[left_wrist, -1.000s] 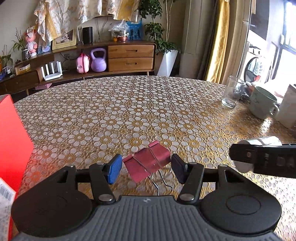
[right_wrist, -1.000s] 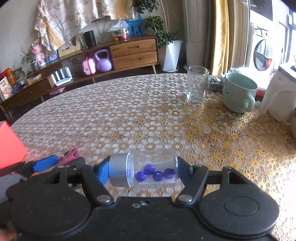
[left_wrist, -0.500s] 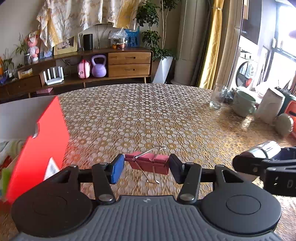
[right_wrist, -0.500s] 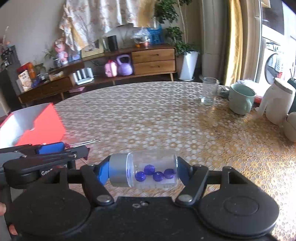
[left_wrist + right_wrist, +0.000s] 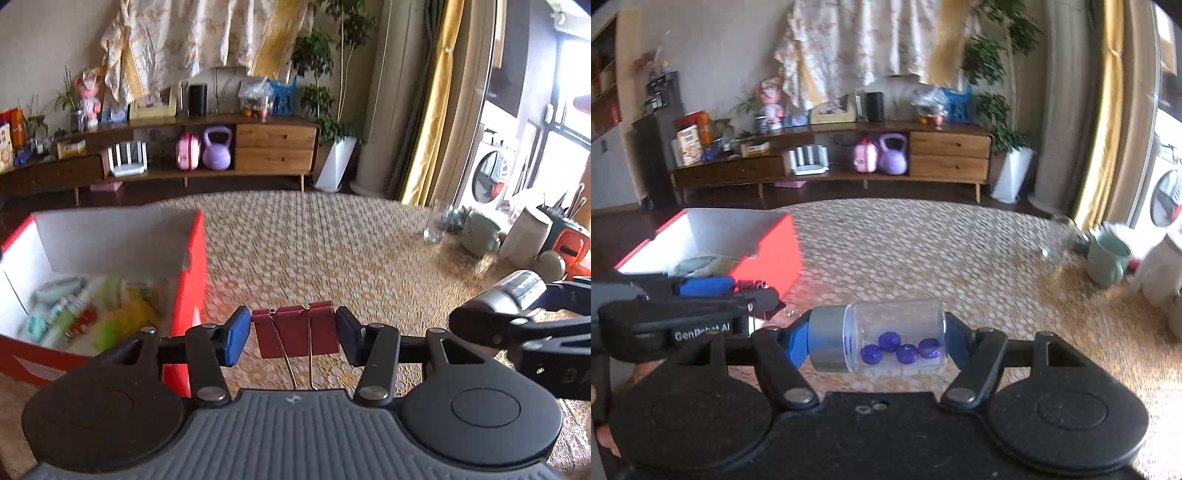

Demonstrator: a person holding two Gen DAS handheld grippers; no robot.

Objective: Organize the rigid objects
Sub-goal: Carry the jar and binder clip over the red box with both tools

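My left gripper (image 5: 293, 336) is shut on a red binder clip (image 5: 297, 334), held above the table with its wire handles hanging down. A red box (image 5: 190, 273) with white inside walls stands just to its left and holds several small packets and bottles. My right gripper (image 5: 877, 341) is shut on a clear jar (image 5: 894, 341) with a silver lid and several blue beads, held sideways above the table. The red box (image 5: 768, 254) lies to its far left. The left gripper (image 5: 690, 314) shows at the left of the right wrist view, near the box.
The round table (image 5: 332, 251) has a gold flower-patterned cloth. At its right edge stand a drinking glass (image 5: 436, 227), a green mug (image 5: 480, 236), a white jug (image 5: 524, 240) and an orange item (image 5: 570, 247). A wooden sideboard (image 5: 273, 147) is beyond the table.
Both grippers have risen and swung left with their loads. The red box's open inside has come into view. The clip now hangs level between the left fingers.
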